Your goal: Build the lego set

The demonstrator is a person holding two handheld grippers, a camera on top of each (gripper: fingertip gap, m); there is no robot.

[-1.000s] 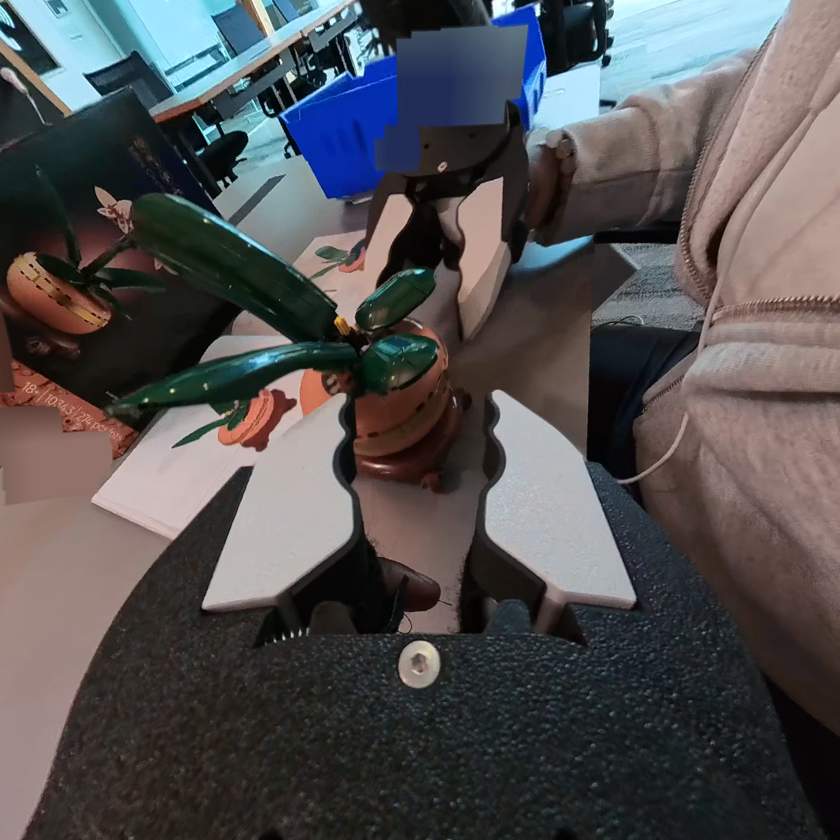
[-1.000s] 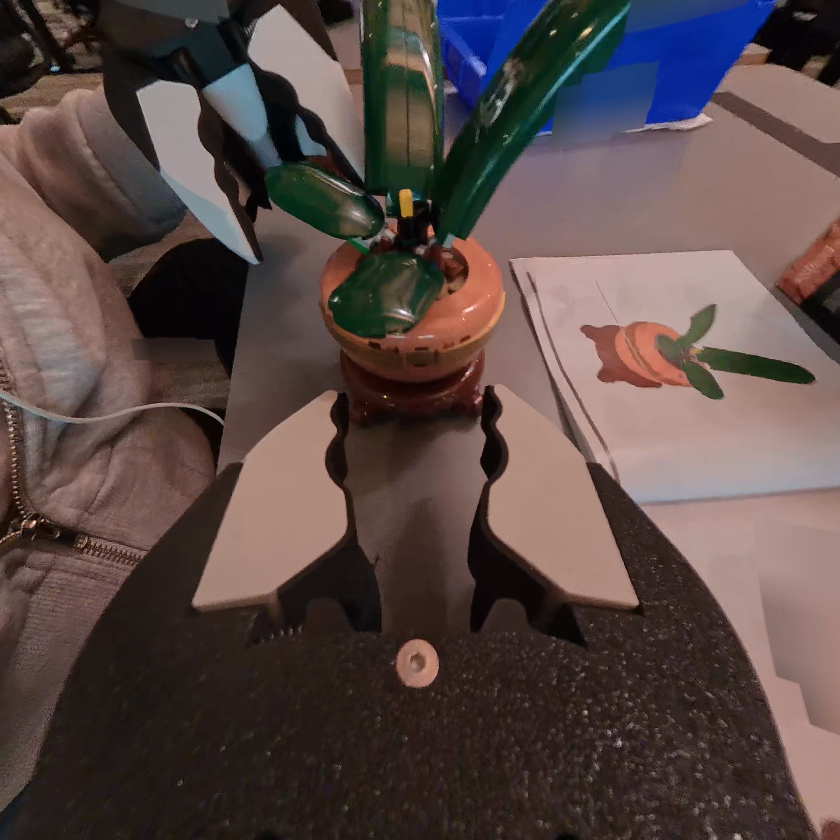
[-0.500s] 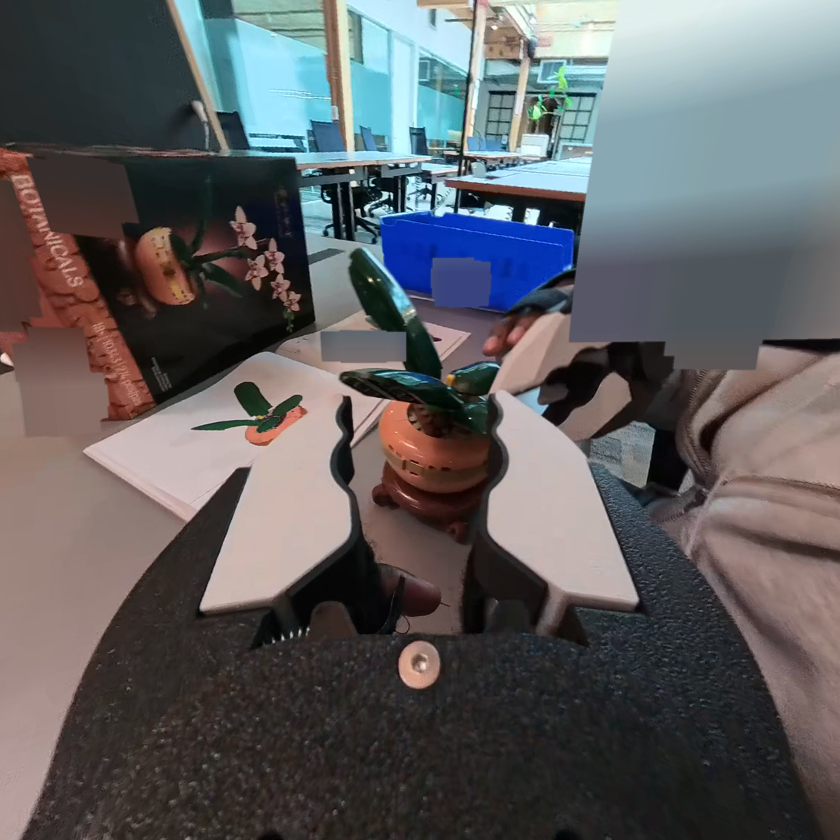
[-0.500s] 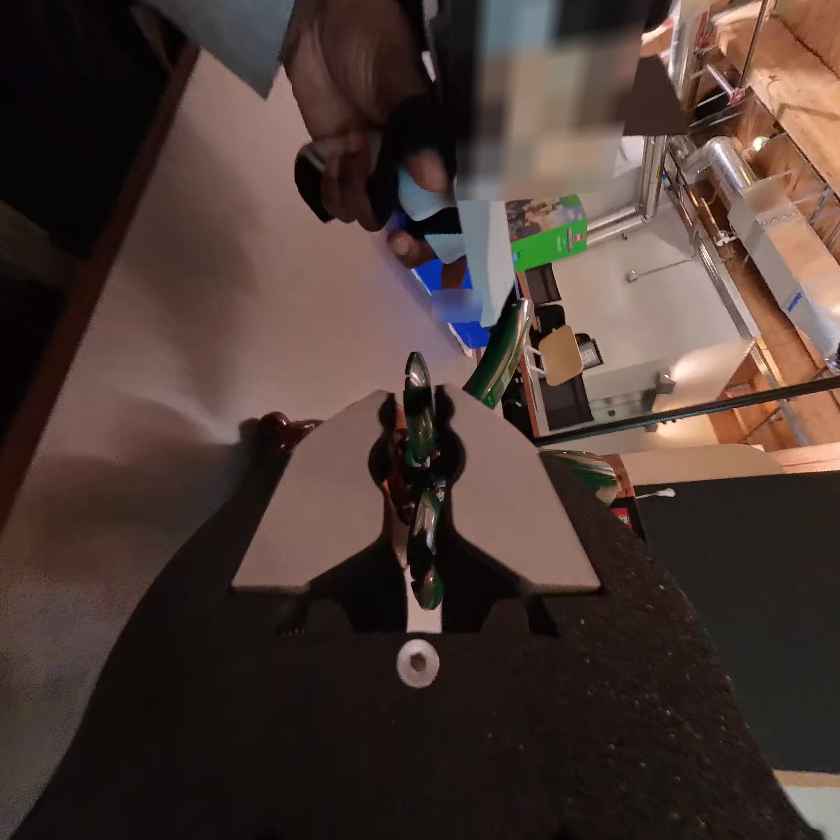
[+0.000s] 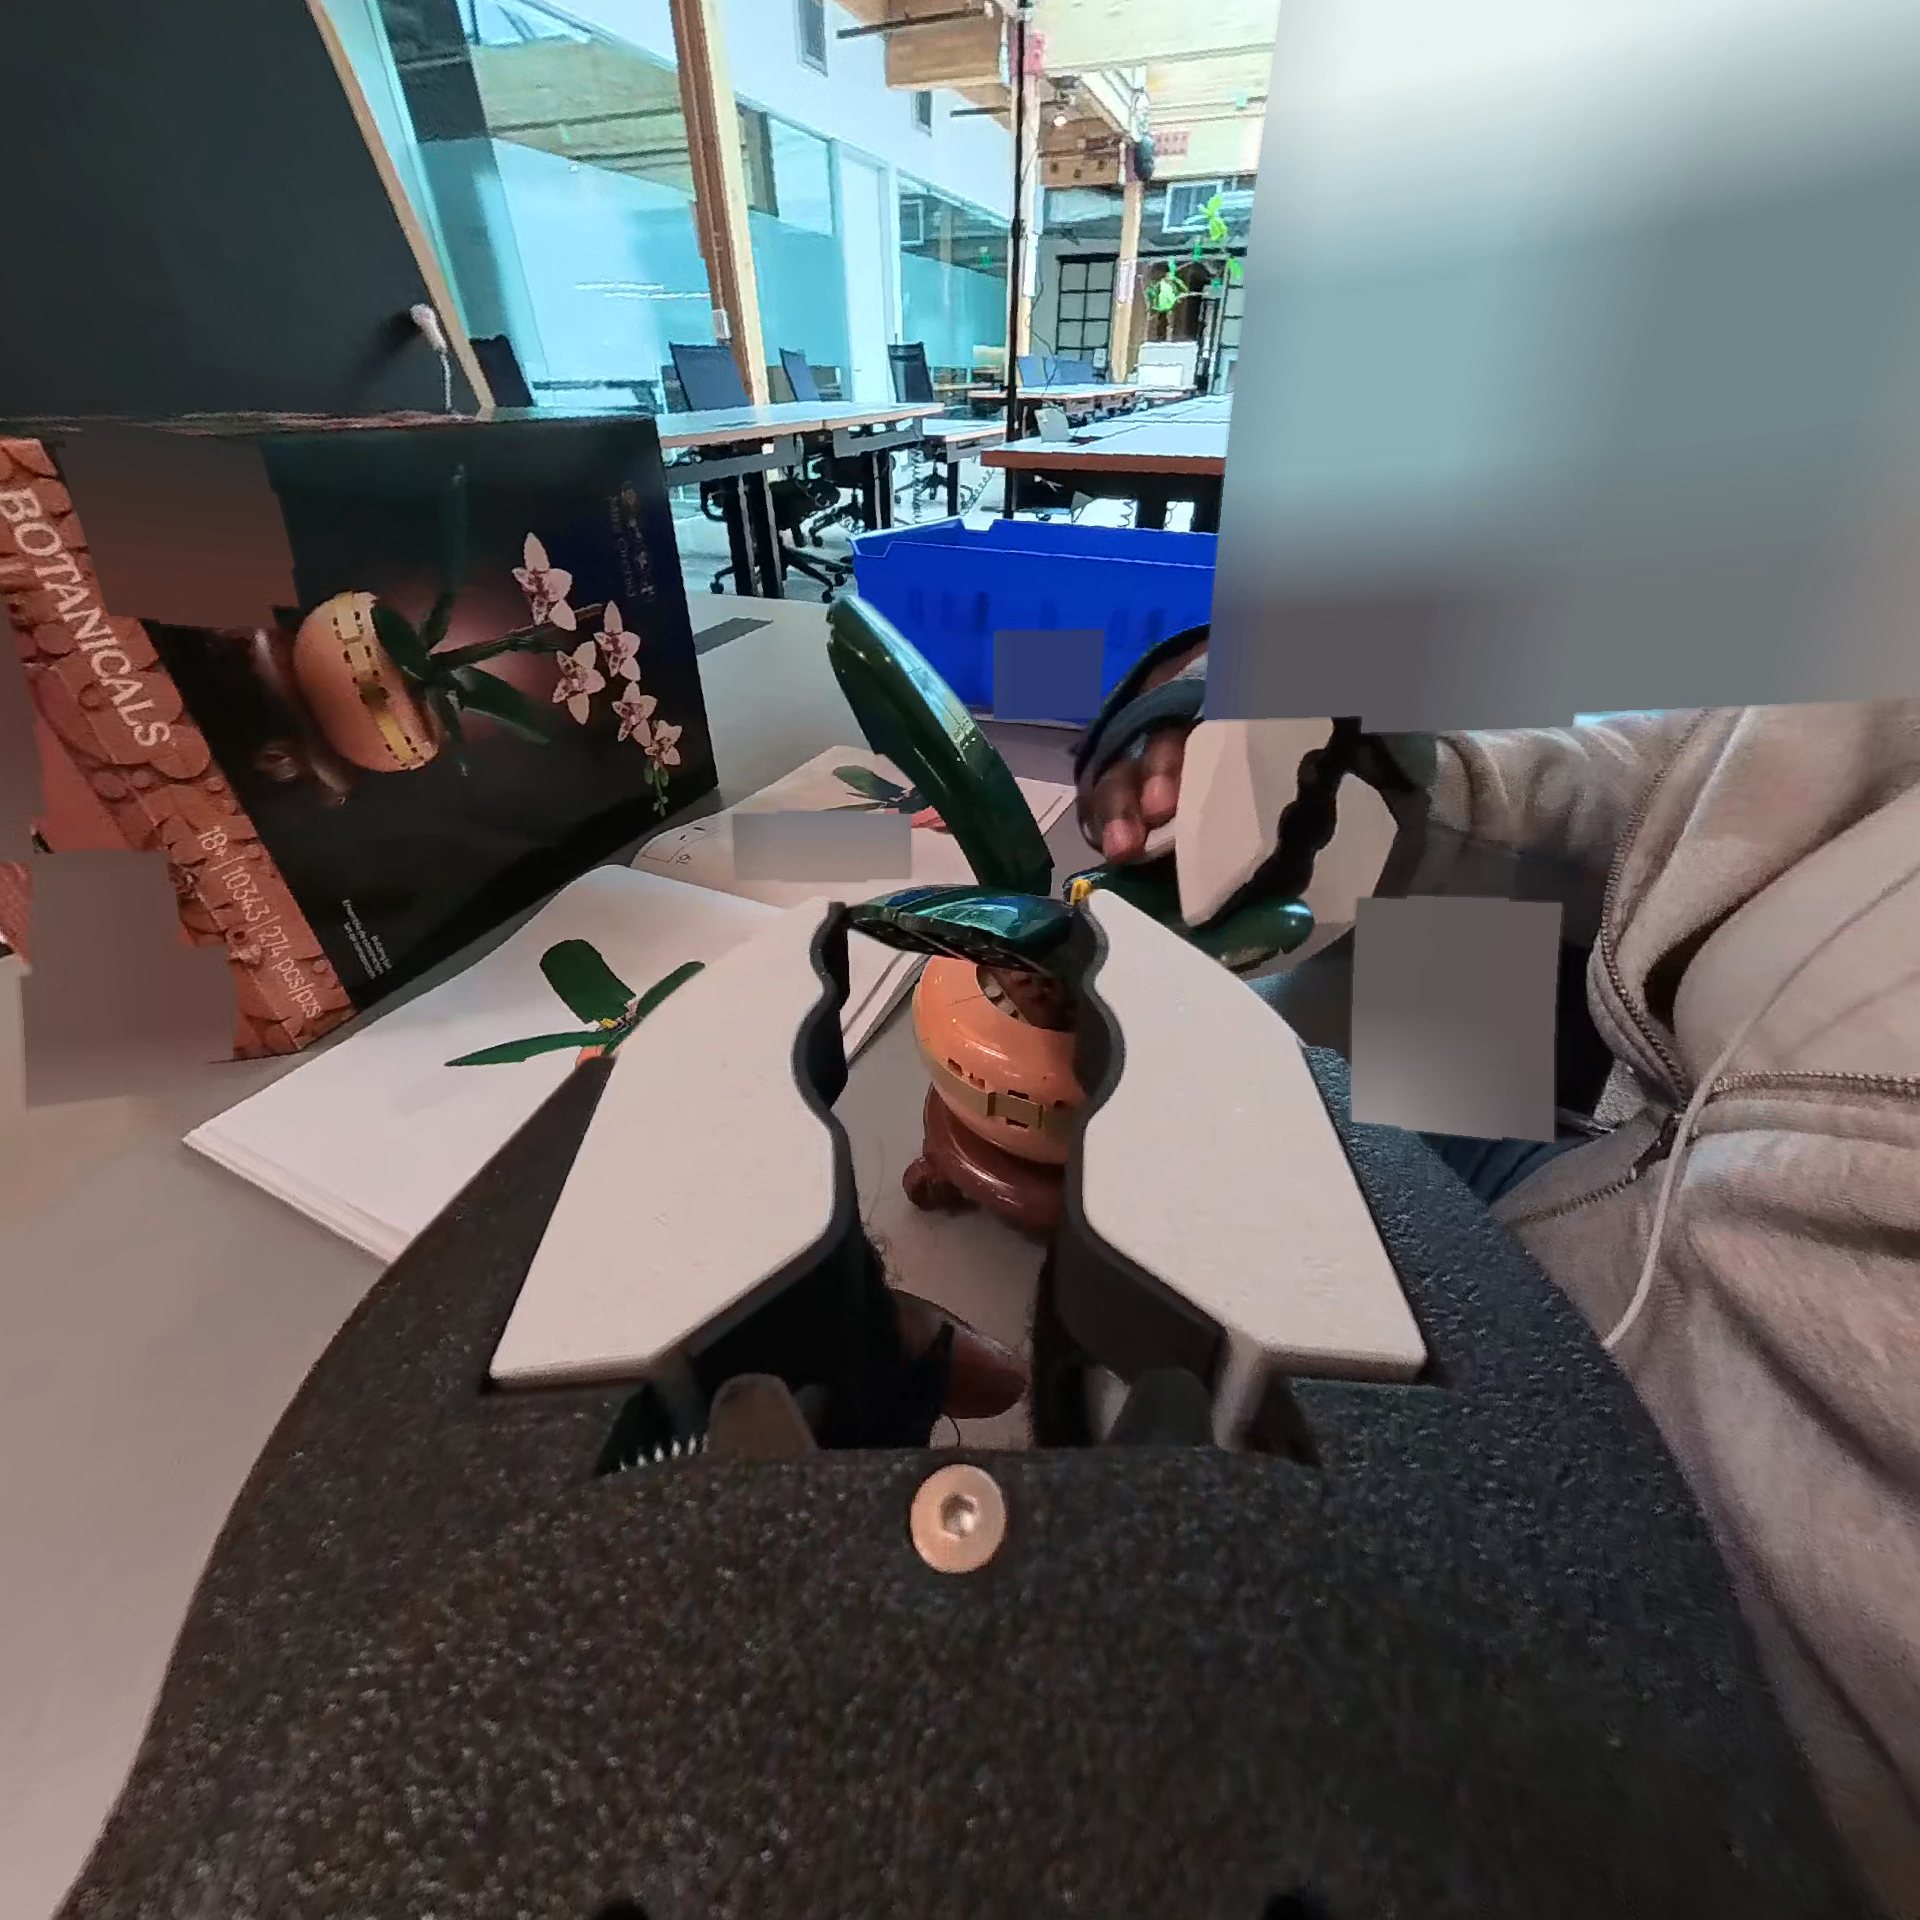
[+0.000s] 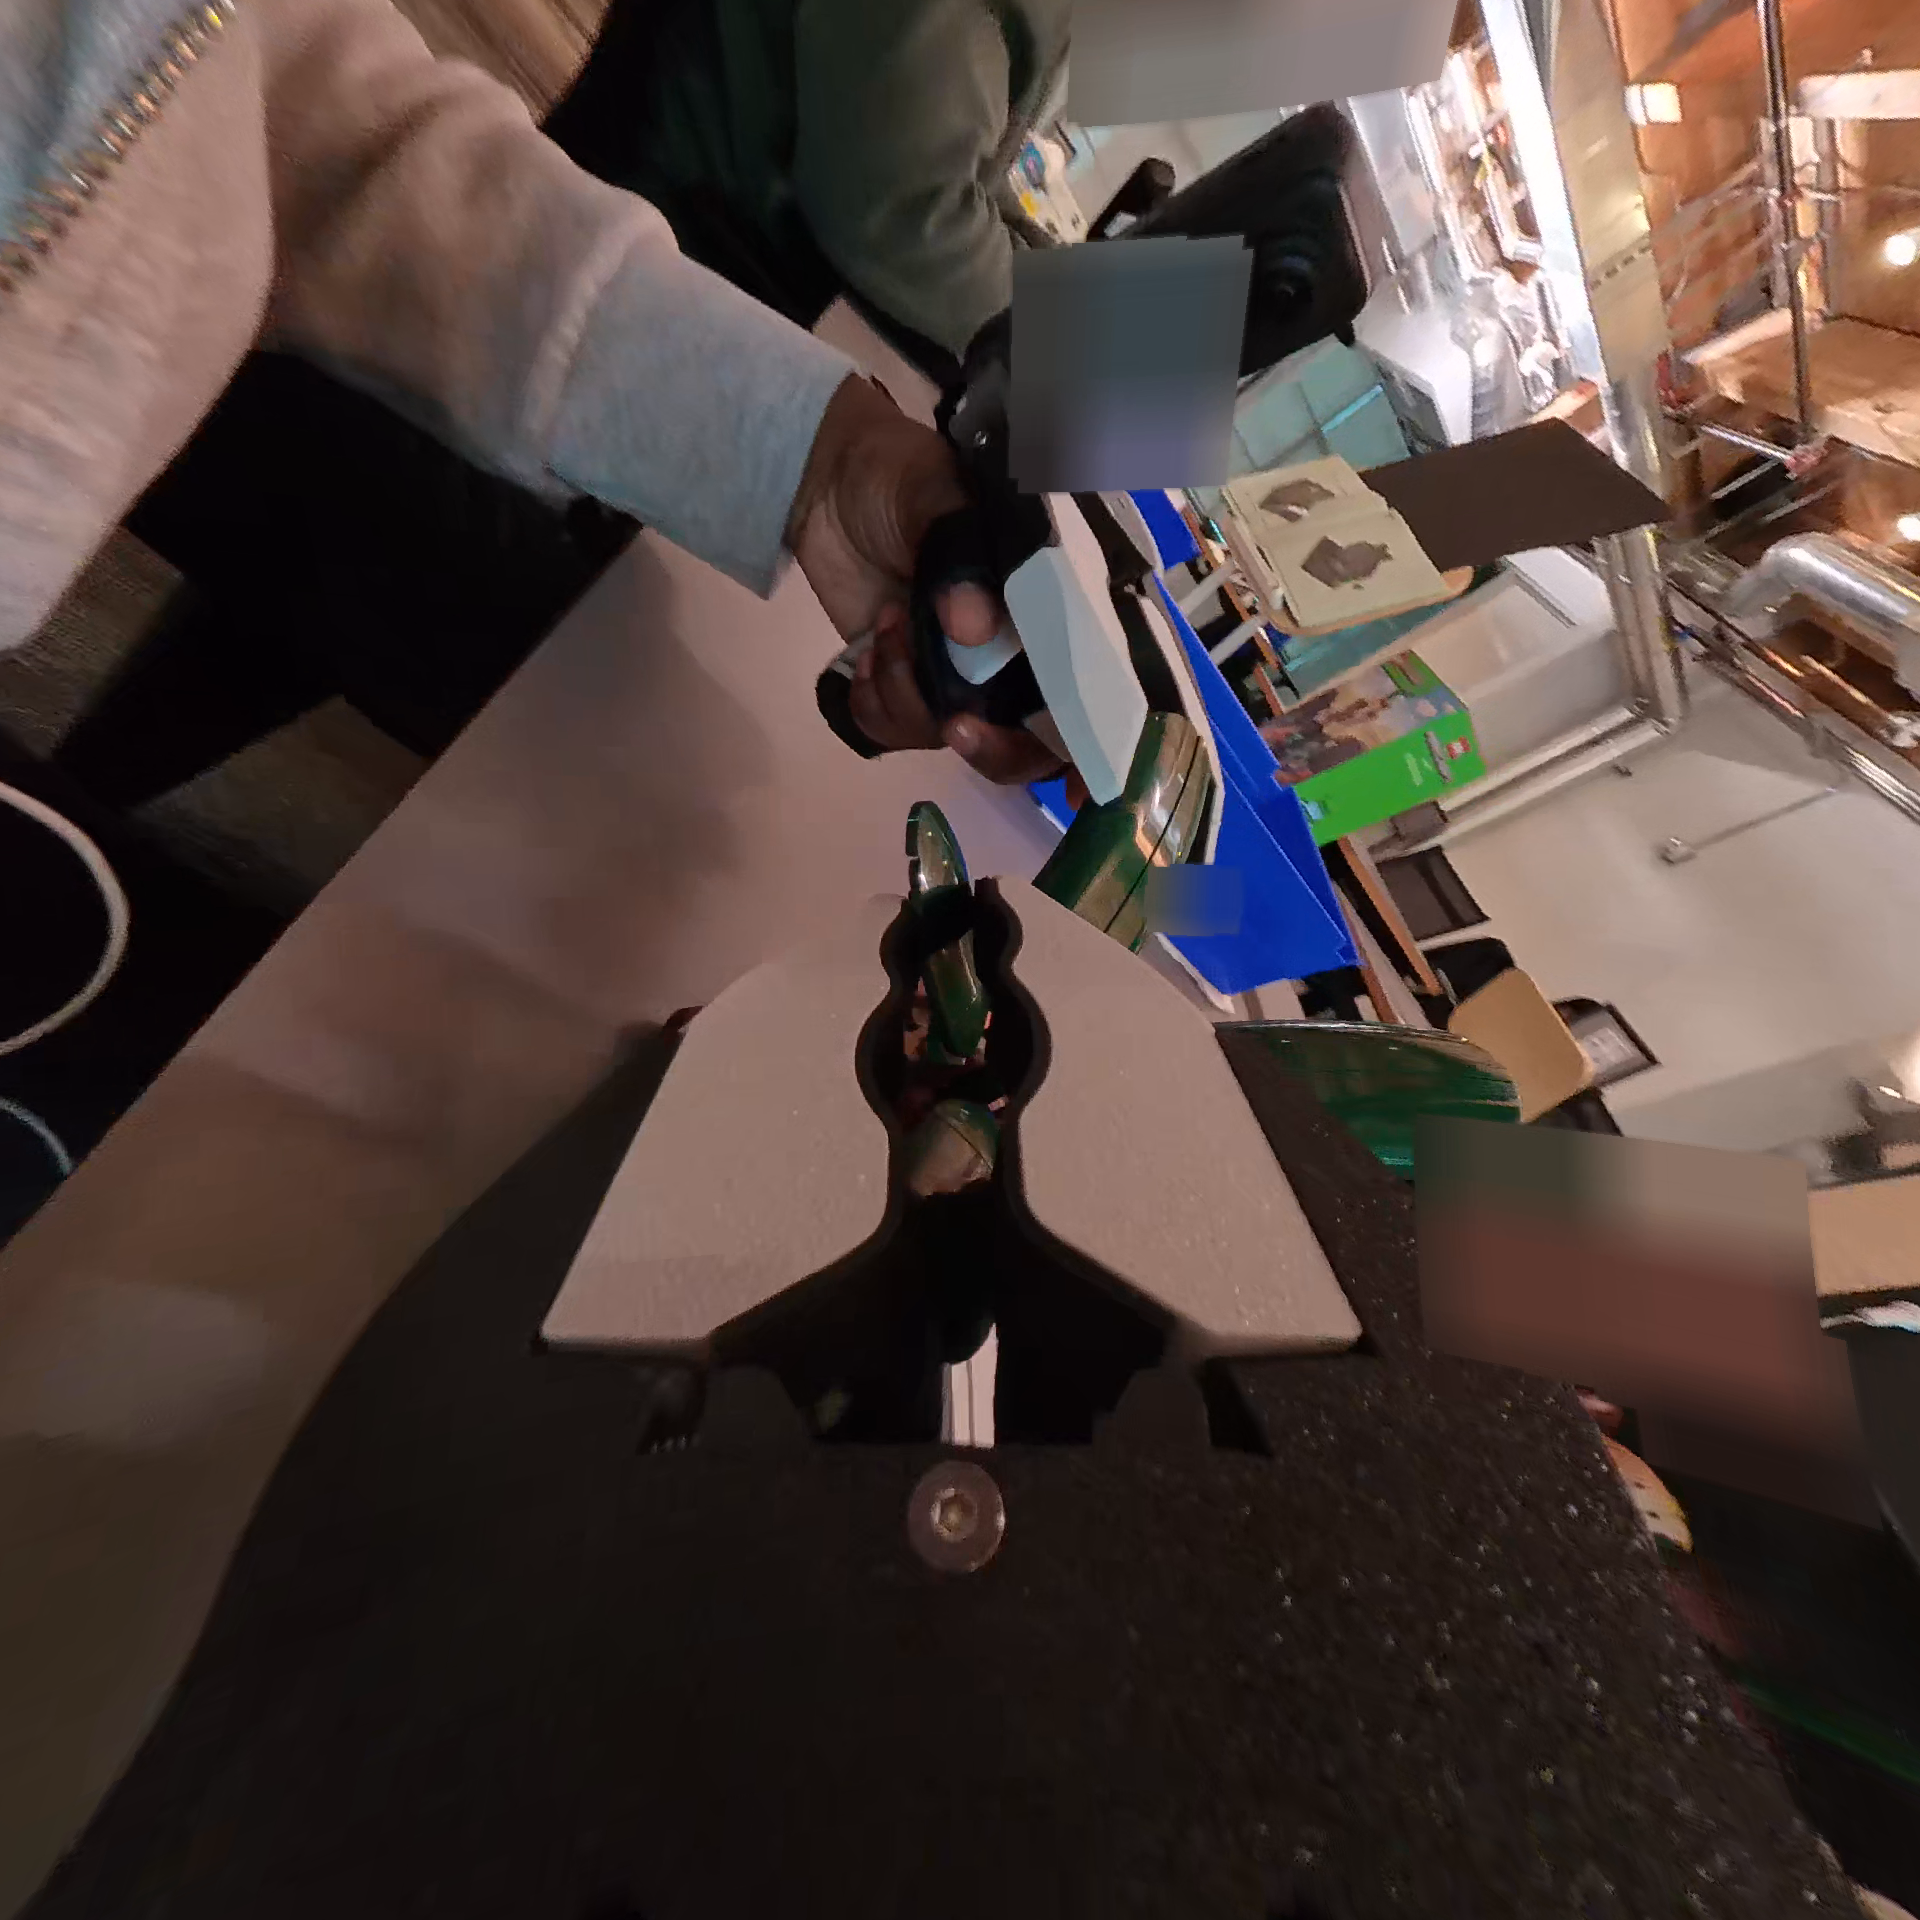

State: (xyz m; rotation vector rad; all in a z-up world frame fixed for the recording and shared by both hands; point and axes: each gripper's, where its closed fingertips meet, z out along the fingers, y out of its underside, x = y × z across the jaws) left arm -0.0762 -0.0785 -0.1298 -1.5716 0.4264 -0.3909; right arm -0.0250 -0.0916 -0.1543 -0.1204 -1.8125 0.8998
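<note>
My left hand-held gripper (image 5: pixel 961 977) stood with its jaws apart, one finger on either side of the lego plant model (image 5: pixel 992 1070), which stood upright on the desk (image 5: pixel 125 1351) between them. I could not tell whether either finger touched the pot. The model had a brown base, an orange pot and dark green leaves; one long leaf (image 5: pixel 935 758) rose up and back, and a shorter one lay across the top of the pot.

My right hand-held gripper (image 6: pixel 951 977) was rolled hard over, so the desk (image 6: pixel 582 831) ran slantwise through its view. Its jaws were closed on a green leaf (image 6: pixel 951 987), clamped edge-on between the scalloped inner faces. In the left wrist view this gripper (image 5: pixel 1262 831) sat just beyond the pot on the right, nipping the green leaf (image 5: pixel 1247 925) that stuck out that way.

An open instruction booklet (image 5: pixel 499 1060) lay flat on the desk just left of the model, and the set's dark box (image 5: pixel 416 707) stood upright behind it. A blue bin (image 5: pixel 1039 582) sat farther back. The person's beige sleeve (image 5: pixel 1662 831) filled the right side.
</note>
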